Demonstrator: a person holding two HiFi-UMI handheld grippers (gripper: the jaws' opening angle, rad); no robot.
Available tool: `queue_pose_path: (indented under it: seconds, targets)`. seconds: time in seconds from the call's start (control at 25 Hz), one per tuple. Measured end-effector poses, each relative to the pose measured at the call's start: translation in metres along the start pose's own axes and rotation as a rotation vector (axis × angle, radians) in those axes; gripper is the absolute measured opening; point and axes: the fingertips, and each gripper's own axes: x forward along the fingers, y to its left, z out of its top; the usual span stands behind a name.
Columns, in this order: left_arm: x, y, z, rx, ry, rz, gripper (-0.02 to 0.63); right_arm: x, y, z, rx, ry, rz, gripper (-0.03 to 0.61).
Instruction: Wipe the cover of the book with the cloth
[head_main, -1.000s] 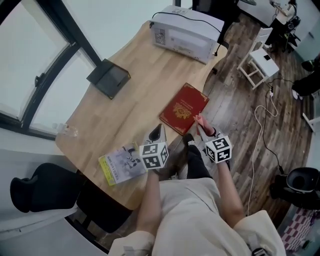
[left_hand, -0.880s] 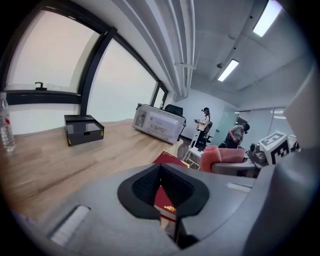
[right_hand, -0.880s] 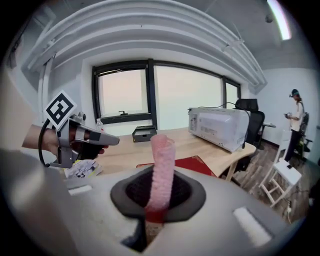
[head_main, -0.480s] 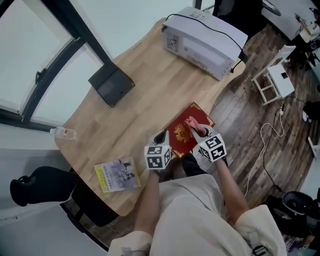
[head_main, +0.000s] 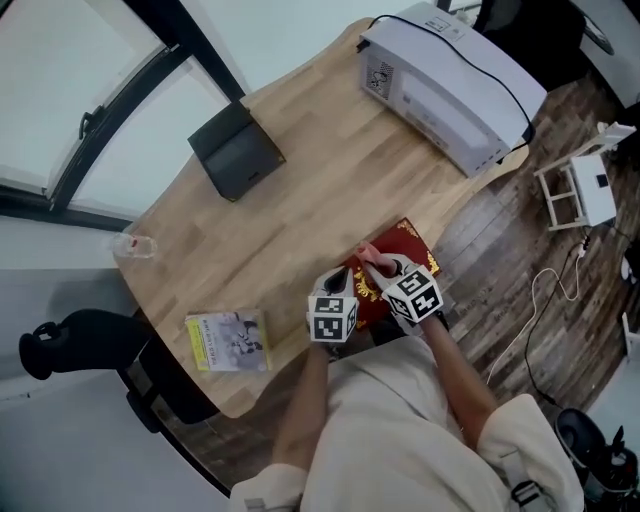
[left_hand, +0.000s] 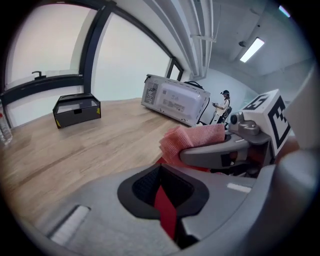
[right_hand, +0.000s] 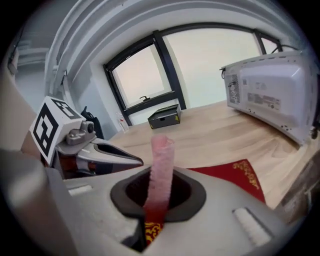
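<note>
**Head view.** Against the two earlier frames, both tongs have come in from the table's near edge and now stand over the book (head_main: 408, 238). It lies at the near right edge of the wooden table (head_main: 300, 190), with most of its cover hidden beneath them. The right gripper (head_main: 372, 262) carries the cloth (head_main: 365, 252) over the cover — on this evidence, wiping is only starting. The left gripper (head_main: 341, 284) sits just beside it.

**Left gripper view.** Its jaws are drawn together on nothing; only a sliver of red cover shows through the slit. The cloth is pink and coarse-woven, bunched in a soft fold against the other tool's grey jaw.

**Right gripper view.** The jaws are clamped on the cloth, which stands up as a narrow rolled strip. Below it the cover is deep red, flat and stiff, with gilt ornament at its corner and in the slit under the jaws — probably a smooth board the cloth will slide over easily. The table is pale, plank-grained wood.
</note>
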Motion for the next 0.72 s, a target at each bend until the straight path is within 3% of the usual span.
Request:
queue_pose_path:
  seconds: [0.12,0.32,0.48,0.72]
  targets:
    - [0.010,0.007,-0.005,-0.044,0.017,0.040,0.008,0.016,0.005,-0.003,0.038,0.078,0.103,0.025]
    - [0.017,0.013,-0.017,-0.103,0.041,0.072,0.008,0.031,0.001,-0.022,-0.007,0.228,0.123,0.025]
    - [0.017,0.016,-0.017,-0.106,0.029,0.074,0.008,0.035,0.000,-0.023,-0.045,0.234,0.126,0.025]
    - [0.023,0.012,-0.023,-0.036,0.070,0.112,0.008,0.035,0.001,-0.023,-0.080,0.222,0.103,0.025]
